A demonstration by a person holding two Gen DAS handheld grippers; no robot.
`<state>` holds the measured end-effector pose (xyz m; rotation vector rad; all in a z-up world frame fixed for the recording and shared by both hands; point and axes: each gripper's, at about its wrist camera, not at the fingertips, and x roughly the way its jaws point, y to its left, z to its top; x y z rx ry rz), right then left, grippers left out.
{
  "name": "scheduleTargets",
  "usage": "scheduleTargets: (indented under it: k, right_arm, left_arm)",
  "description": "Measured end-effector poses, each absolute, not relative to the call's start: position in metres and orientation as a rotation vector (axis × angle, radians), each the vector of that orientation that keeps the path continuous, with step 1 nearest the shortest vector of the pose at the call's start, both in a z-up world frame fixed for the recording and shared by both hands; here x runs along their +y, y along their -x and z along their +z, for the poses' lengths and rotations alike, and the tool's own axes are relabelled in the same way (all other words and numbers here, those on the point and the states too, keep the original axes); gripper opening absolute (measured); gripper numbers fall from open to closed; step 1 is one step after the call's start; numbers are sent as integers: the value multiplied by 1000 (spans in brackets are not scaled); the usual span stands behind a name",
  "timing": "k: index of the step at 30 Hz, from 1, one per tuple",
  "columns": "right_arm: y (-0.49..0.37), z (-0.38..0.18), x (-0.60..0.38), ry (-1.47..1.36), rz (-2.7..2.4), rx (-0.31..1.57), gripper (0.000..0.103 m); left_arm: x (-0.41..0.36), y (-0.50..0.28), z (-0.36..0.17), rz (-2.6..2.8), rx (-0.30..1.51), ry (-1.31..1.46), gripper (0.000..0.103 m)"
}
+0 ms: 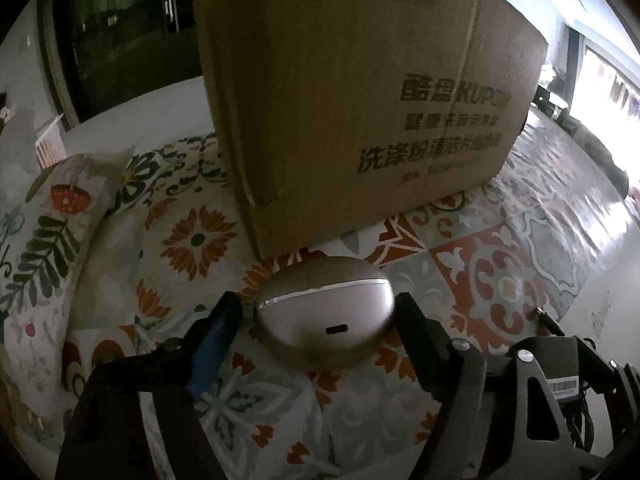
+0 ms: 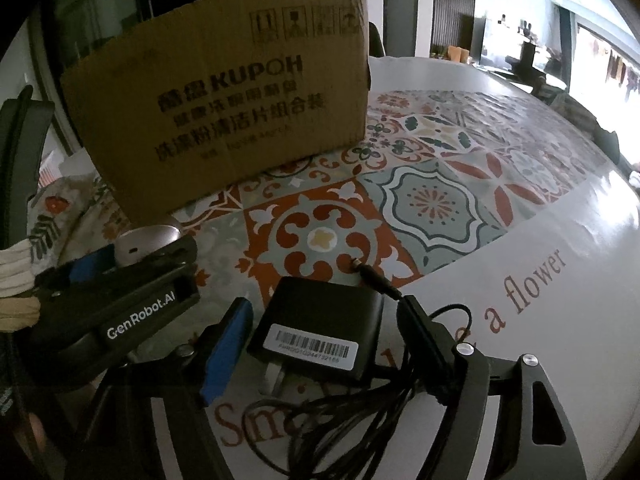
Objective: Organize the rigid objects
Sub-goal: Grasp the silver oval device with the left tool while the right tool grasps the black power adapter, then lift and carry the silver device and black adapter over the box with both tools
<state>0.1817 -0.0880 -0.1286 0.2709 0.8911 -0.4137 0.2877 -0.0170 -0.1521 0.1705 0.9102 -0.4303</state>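
Note:
A silver oval case with a small port lies on the patterned tablecloth, just in front of a cardboard box. My left gripper straddles it: the right finger touches its side, the blue-padded left finger stands a little off. A black power adapter with a barcode label lies between the fingers of my right gripper, with gaps on both sides. Its cable is bunched under the gripper. The right wrist view also shows the left gripper at the case.
The cardboard box stands at the back left of the table. A floral cushion lies left of the case. The adapter's barrel plug points towards the box. White table edge with printed words runs on the right.

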Motion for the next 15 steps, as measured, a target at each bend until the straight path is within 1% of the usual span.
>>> scheduleTargets:
  k: [1, 3, 4, 15]
  right_arm:
    - [-181, -129, -89, -273, -409, 890, 72]
    - [-182, -129, -90, -273, -396, 895, 68]
    - [-182, -129, -90, -271, -393, 895, 66]
    - [-180, -131, -104, -256, -354, 894, 66]
  left_arm:
    - [-17, -287, -152, -430, 904, -171, 68]
    - [-19, -287, -151, -436, 900, -175, 65]
    - [-19, -287, -151, -437, 900, -176, 65]
    - [-16, -276, -148, -437, 896, -167, 64]
